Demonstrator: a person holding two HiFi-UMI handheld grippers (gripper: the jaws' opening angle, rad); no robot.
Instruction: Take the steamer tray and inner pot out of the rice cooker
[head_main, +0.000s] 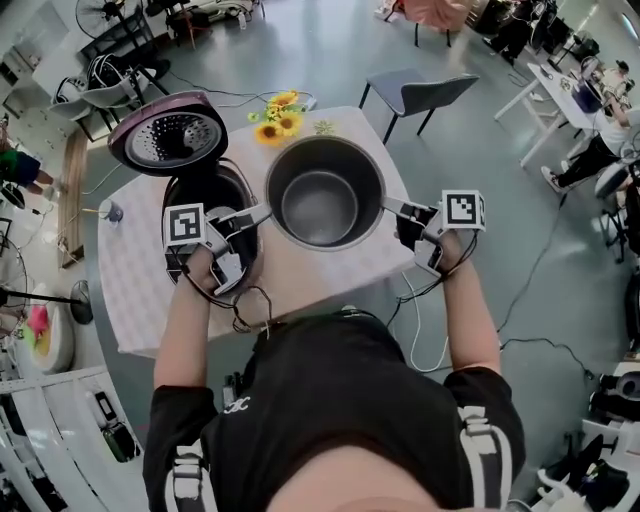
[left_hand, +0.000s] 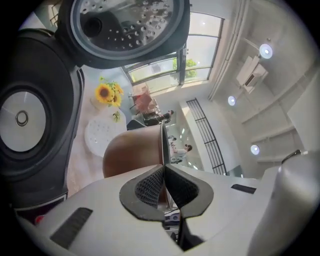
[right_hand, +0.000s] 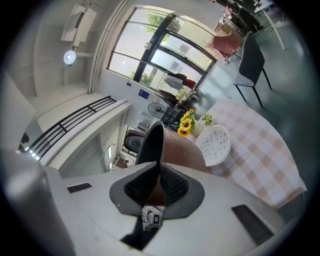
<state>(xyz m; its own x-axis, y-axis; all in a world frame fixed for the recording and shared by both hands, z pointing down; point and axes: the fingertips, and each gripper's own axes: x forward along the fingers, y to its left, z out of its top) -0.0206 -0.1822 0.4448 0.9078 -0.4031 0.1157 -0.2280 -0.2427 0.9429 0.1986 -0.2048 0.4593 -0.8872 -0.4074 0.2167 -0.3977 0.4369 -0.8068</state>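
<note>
Both my jaws are clamped on the thin rim of the inner pot (head_main: 325, 192), the left gripper (head_main: 258, 214) on one side and the right gripper (head_main: 392, 208) on the opposite side, so the pot hangs between my two sets of pads, out of the rice cooker (head_main: 213, 196), which stands open just beside my left jaws. The steamer tray (right_hand: 215, 144) already lies on the table beyond my right jaws, near the sunflowers (head_main: 280, 115). The danger is the narrow pinch: if one hand runs ahead of the other, the rim could twist out of a pad and the pot would tip or drop. I may also set it down on the tray, since I cannot judge the gap under the pot from above. The table (head_main: 140, 290) is small with a checked cloth; around it are a grey floor, a chair (head_main: 420, 92) and loose cables.
</note>
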